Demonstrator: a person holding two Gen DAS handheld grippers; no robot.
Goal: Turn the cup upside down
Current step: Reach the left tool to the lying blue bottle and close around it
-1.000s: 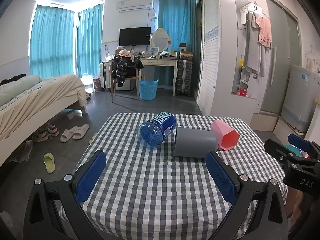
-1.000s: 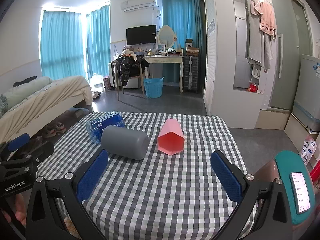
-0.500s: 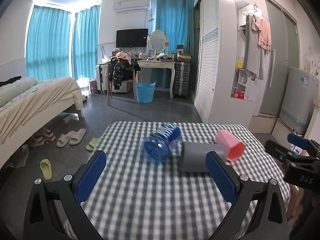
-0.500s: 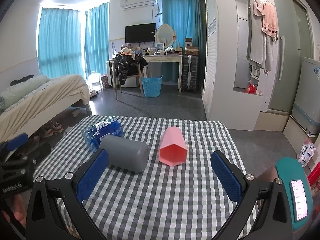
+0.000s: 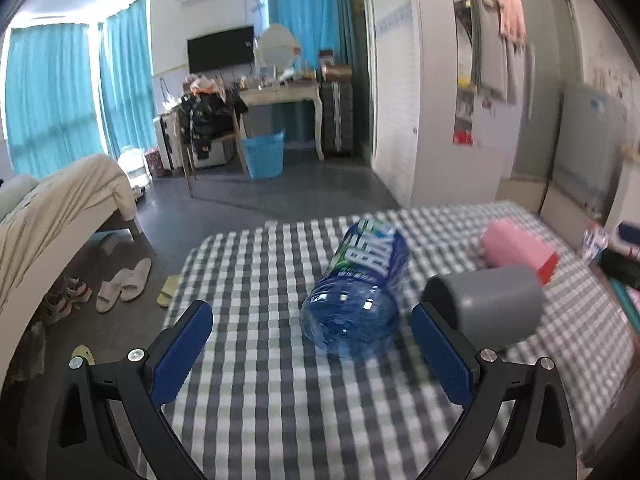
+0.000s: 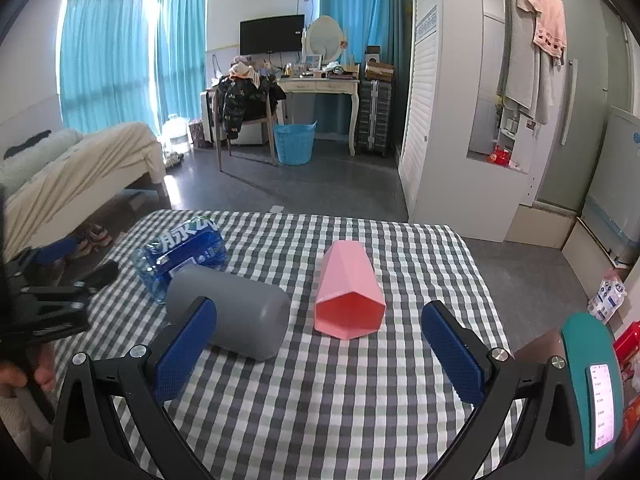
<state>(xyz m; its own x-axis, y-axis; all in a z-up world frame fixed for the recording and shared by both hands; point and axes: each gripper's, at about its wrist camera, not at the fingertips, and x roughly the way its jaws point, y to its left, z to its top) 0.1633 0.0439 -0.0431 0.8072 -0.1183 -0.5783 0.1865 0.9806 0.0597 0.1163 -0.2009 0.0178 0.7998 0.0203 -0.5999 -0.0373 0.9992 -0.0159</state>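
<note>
Two cups lie on their sides on the checked tablecloth (image 6: 328, 408). The pink faceted cup (image 6: 348, 288) points its mouth at my right gripper (image 6: 319, 307), which stands open just short of it. The grey cup (image 6: 240, 316) lies to its left, rounded base toward that camera. In the left wrist view the grey cup (image 5: 492, 304) shows its dark mouth, partly behind the right finger (image 5: 440, 354). My left gripper (image 5: 311, 313) is open with nothing held. The pink cup (image 5: 516, 246) lies blurred beyond.
A blue water bottle (image 5: 360, 288) lies on its side in front of the left gripper and left of the grey cup, also seen as the bottle (image 6: 180, 248). A hand (image 6: 24, 376) holds the left gripper (image 6: 52, 300). A teal phone mount (image 6: 592, 384) sits at right. The table edges are near on both sides.
The left gripper has swung and closed in on the table; the bottle and grey cup now loom larger and the view tilts. The right gripper has crept toward the pink cup. Cups have not moved.
</note>
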